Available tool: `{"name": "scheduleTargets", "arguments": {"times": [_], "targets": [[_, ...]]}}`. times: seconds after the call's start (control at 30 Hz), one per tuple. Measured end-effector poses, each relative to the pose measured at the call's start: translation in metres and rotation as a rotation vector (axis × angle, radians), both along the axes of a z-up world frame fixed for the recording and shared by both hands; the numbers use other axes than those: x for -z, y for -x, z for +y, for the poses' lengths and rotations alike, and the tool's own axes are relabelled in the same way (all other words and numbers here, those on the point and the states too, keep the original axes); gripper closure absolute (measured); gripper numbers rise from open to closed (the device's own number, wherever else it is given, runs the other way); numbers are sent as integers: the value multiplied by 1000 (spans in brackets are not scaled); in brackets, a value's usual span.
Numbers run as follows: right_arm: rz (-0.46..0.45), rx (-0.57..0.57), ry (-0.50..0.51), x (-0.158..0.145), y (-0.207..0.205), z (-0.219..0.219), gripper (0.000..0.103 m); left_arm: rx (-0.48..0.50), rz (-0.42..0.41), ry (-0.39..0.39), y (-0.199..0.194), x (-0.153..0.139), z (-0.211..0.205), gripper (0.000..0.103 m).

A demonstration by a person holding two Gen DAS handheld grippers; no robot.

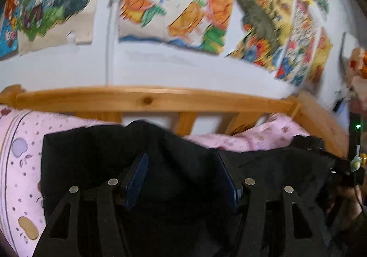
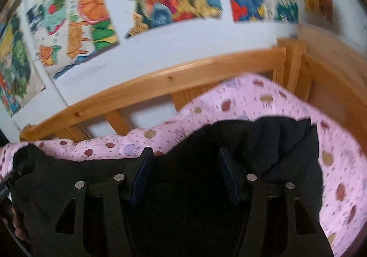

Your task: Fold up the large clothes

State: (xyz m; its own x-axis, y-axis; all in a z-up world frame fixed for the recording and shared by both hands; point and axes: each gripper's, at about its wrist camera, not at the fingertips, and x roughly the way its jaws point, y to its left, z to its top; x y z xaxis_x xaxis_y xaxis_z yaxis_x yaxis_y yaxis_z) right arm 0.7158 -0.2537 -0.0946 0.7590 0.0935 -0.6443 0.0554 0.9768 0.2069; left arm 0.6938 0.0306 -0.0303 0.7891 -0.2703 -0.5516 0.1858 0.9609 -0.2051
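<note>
- The left gripper (image 1: 182, 176) has its two blue-padded fingers (image 1: 137, 179) spread apart, with black cloth lying in the gap between them; the pads do not press on it.
- The black garment (image 1: 96, 153) lies spread on the pink dotted bedsheet (image 1: 20, 156), filling the near part of the left wrist view, with its far edge rising in a soft hump near the middle.
- The garment's left edge runs straight from near to far, and bare sheet shows to the left of it.
- The right gripper (image 2: 187, 175) likewise has its fingers (image 2: 143, 174) apart, with dark cloth between and under them; no pinch shows.
- In the right wrist view the garment (image 2: 286, 153) is bunched in folds at the far right, and the sheet (image 2: 339, 165) curves around its far and right sides.
- The other gripper (image 1: 351, 165) shows at the right edge of the left wrist view, on the garment's right end; how its fingers stand cannot be told from there.
- A wooden bed rail (image 1: 146, 98) with slats runs along the far side of the bed.
- Beyond the rail is a pale wall with colourful posters (image 1: 174, 4), blurred by motion.
</note>
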Motion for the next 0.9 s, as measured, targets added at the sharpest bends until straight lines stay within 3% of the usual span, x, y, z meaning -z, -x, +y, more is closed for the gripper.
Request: {"name": "scheduleTargets", "arguments": {"times": [0.1, 0.17, 0.33, 0.5, 0.67, 0.9], "targets": [[-35, -151, 9, -11, 3, 22, 51, 94, -61, 58, 8, -14, -9, 46], [2, -232, 37, -9, 4, 35, 51, 175, -75, 60, 12, -20, -20, 46], [70, -309, 83, 3, 16, 30, 50, 397, 57, -50, 12, 2, -51, 46], [156, -404, 174, 22, 26, 30, 50, 430, 103, -175, 19, 18, -58, 46], [190, -411, 251, 40, 25, 38, 50, 411, 110, -375, 25, 33, -83, 45], [144, -394, 225, 54, 27, 34, 49, 386, 75, -424, 30, 41, -89, 45]]}}
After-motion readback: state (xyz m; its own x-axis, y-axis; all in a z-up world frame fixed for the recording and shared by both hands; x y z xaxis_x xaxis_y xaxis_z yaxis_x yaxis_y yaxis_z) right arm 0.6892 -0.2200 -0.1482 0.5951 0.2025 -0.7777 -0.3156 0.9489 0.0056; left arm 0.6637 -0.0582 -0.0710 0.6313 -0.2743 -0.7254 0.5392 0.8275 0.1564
